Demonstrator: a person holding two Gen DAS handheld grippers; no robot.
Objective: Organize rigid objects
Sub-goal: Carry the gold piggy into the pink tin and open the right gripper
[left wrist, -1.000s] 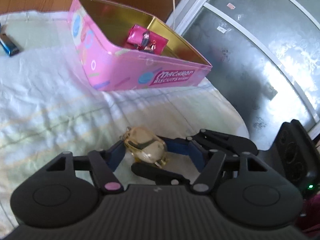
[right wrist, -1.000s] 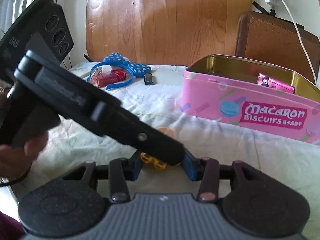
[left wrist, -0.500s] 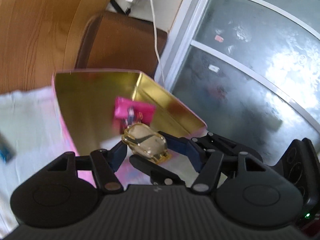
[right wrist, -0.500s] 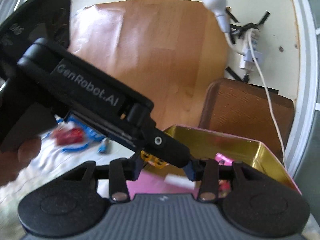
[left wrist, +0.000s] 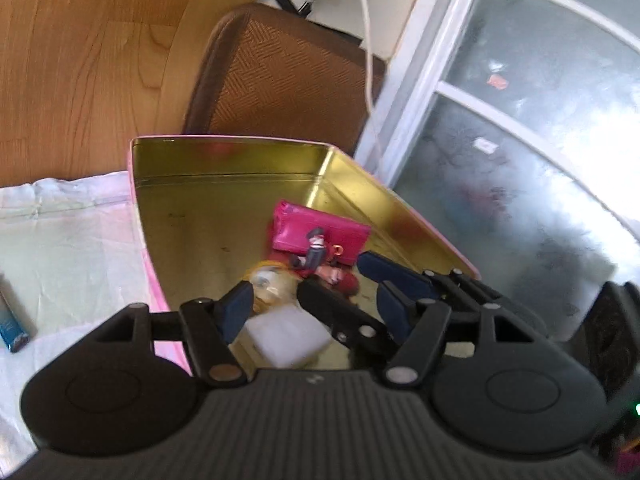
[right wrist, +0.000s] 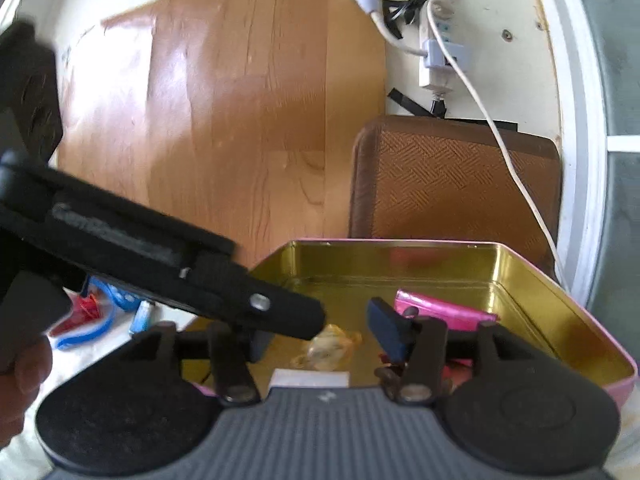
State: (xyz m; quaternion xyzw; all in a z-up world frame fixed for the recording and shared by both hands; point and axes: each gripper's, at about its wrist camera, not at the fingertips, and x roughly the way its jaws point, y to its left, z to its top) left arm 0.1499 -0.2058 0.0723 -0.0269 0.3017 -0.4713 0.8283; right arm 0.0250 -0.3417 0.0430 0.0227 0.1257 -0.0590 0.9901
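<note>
Both grippers open over pink tin (left wrist: pixel 224 142). Gold trinket (right wrist: pixel 330 346) loose on tin floor, between right gripper (right wrist: pixel 320 330) fingers, just ahead of left gripper (left wrist: pixel 308 300). Withdraw straight up, w/o nudging trinket or tin wall.

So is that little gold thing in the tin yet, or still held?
In the tin. The gold thing lies blurred on the tin's floor, and the fingers of both grippers stand apart from it, beside the pink pouch.
</note>
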